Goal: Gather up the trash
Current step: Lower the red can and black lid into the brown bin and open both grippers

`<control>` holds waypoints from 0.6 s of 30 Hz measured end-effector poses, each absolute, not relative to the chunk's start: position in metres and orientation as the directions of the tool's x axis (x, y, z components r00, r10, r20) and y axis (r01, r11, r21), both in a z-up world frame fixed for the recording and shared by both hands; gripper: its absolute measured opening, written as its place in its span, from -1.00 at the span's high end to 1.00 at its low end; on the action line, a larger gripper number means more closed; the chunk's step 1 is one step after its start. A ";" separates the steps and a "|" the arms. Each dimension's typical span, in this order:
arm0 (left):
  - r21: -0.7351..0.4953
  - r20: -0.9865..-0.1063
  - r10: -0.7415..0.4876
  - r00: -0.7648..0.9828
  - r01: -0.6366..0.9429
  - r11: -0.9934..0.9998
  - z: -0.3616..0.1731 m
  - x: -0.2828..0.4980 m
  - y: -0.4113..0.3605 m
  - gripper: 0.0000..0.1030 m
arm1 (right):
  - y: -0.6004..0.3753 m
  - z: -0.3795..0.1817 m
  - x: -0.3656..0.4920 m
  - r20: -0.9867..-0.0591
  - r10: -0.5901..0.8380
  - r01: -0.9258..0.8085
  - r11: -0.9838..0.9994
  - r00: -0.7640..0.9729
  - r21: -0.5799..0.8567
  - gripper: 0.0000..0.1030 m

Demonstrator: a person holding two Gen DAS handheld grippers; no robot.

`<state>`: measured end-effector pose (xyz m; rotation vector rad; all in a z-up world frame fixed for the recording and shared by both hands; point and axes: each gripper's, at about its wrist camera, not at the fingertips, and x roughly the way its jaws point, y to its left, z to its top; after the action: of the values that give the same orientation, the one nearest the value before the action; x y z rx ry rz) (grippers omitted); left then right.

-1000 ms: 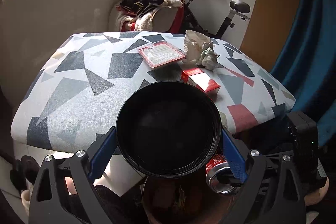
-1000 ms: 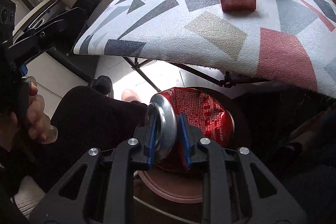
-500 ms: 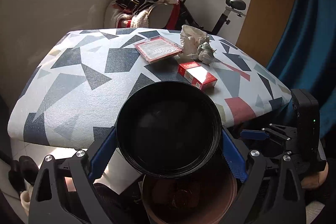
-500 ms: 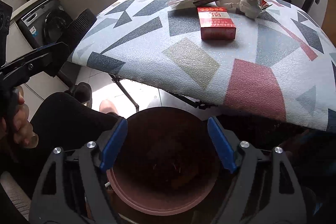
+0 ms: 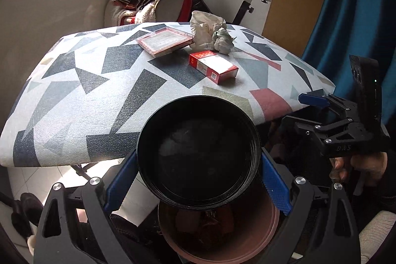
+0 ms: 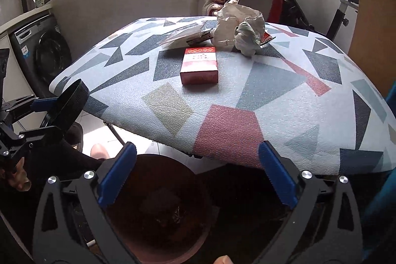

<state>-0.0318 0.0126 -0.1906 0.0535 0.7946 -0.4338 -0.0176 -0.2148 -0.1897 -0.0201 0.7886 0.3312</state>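
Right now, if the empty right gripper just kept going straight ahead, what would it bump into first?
Probably the near edge of the patterned table. The open right gripper points across it, above the brown bin. If high enough to clear the edge, the red box comes next; depth is uncertain.

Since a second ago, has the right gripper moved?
Yes. The right gripper rose and opened; the table edge sits lower in its view, the can gone from it.

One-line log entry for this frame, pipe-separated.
left gripper: shut on round black lid | right gripper: open above brown bin | red carton on table
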 end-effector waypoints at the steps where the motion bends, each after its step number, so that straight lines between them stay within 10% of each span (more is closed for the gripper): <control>1: -0.112 -0.707 -0.357 0.610 0.403 0.909 -0.193 -0.031 0.010 -0.76 | -0.214 -0.190 -0.019 -0.698 0.279 -0.299 0.949 0.659 0.097 -0.88; 18: -0.085 -0.760 -0.335 0.556 0.426 0.901 -0.210 -0.024 -0.004 -0.78 | -0.209 -0.191 -0.022 -0.700 0.268 -0.295 0.952 0.662 0.086 -0.88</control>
<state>-0.0239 -0.0044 -0.2099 0.1136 0.8720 -0.4506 -0.0220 -0.2090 -0.1913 -0.0359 0.7854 0.3185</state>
